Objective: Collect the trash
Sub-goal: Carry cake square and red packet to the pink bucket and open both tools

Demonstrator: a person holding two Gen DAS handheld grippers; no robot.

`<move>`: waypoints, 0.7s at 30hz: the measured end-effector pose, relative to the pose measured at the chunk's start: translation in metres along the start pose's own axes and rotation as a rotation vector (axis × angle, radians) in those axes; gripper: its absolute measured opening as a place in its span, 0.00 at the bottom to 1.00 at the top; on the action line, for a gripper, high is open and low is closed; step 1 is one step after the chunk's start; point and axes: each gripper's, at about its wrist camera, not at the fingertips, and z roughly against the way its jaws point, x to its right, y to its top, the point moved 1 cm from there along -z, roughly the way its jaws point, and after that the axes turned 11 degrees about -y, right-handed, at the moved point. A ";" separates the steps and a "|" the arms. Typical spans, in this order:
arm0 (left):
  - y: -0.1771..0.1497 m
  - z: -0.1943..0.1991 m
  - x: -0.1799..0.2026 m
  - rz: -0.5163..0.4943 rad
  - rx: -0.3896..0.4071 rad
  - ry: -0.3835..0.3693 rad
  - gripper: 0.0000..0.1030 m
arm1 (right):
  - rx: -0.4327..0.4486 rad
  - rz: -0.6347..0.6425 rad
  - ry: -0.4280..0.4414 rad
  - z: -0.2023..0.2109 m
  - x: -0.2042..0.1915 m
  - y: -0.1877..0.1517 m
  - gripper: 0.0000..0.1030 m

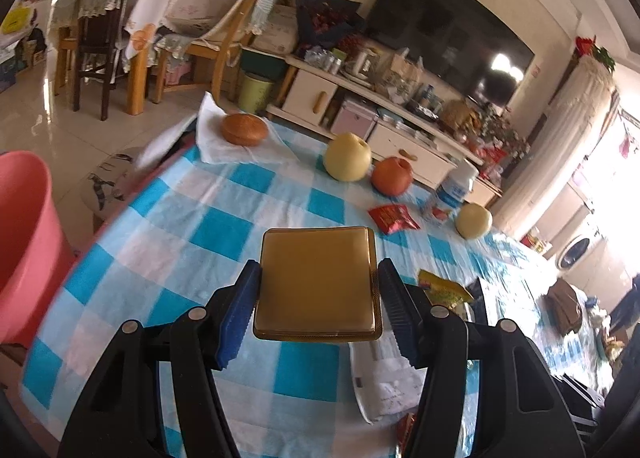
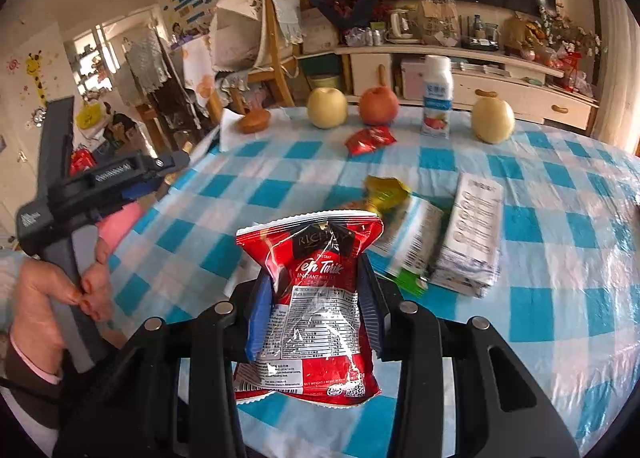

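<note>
The left gripper (image 1: 318, 290) has its fingers clamped on a golden square tray (image 1: 316, 282), the right gripper (image 2: 316, 306) on a red tea sachet (image 2: 316, 298), both above the blue-checked counter (image 2: 540, 278) facing a cluttered TV cabinet (image 2: 500, 74).

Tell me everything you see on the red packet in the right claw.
The red packet is a glossy foil sachet with white lettering, a black label at its top and a nutrition table. Crinkled, still puffy, with serrated edges, it stands upright, clamped at mid-height between the right claw's pads, above the checked tablecloth.
</note>
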 end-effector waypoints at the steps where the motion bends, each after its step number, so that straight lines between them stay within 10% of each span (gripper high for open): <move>1: 0.002 0.003 -0.003 0.009 0.011 0.004 0.59 | 0.001 0.000 0.013 0.000 -0.004 0.003 0.40; 9: 0.023 0.035 -0.045 0.104 0.127 0.081 0.59 | 0.007 0.032 0.166 -0.008 -0.065 0.031 0.40; 21: 0.040 0.121 -0.166 0.413 0.364 0.428 0.59 | 0.001 0.196 0.422 -0.038 -0.218 0.081 0.40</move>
